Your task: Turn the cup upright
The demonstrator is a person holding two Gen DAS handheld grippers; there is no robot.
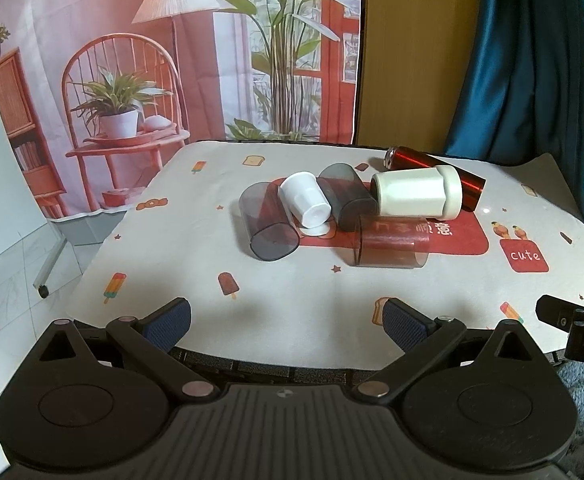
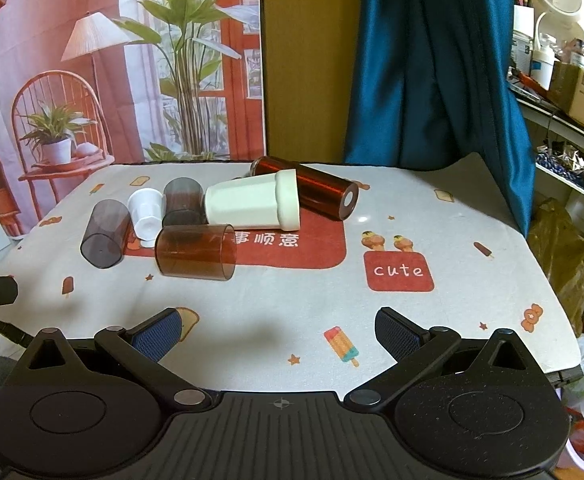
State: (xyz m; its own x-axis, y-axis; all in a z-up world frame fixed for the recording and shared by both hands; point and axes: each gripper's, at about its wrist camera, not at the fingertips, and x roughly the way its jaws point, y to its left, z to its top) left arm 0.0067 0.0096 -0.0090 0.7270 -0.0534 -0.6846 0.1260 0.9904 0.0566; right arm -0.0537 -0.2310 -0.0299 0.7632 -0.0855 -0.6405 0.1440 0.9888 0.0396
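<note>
Several cups lie on their sides in a cluster on the table. In the left wrist view: a grey see-through cup [image 1: 266,220], a small white cup [image 1: 306,204], a dark grey cup [image 1: 346,196], a brown see-through cup [image 1: 390,246], a large cream cup [image 1: 418,194] and a red metallic bottle [image 1: 436,172]. In the right wrist view: grey cup [image 2: 106,234], white cup [image 2: 146,216], dark cup [image 2: 182,202], brown cup [image 2: 196,252], cream cup [image 2: 252,204], red bottle [image 2: 312,190]. My left gripper [image 1: 286,322] and right gripper [image 2: 278,334] are open, empty, near the table's front edge.
The table wears a white printed cloth [image 2: 412,340] with a red "cute" patch [image 2: 398,271]. A printed backdrop [image 1: 172,60] and a blue curtain [image 2: 432,60] hang behind. Cluttered shelves [image 2: 564,80] stand at the right. The right gripper's body [image 1: 576,320] shows in the left wrist view.
</note>
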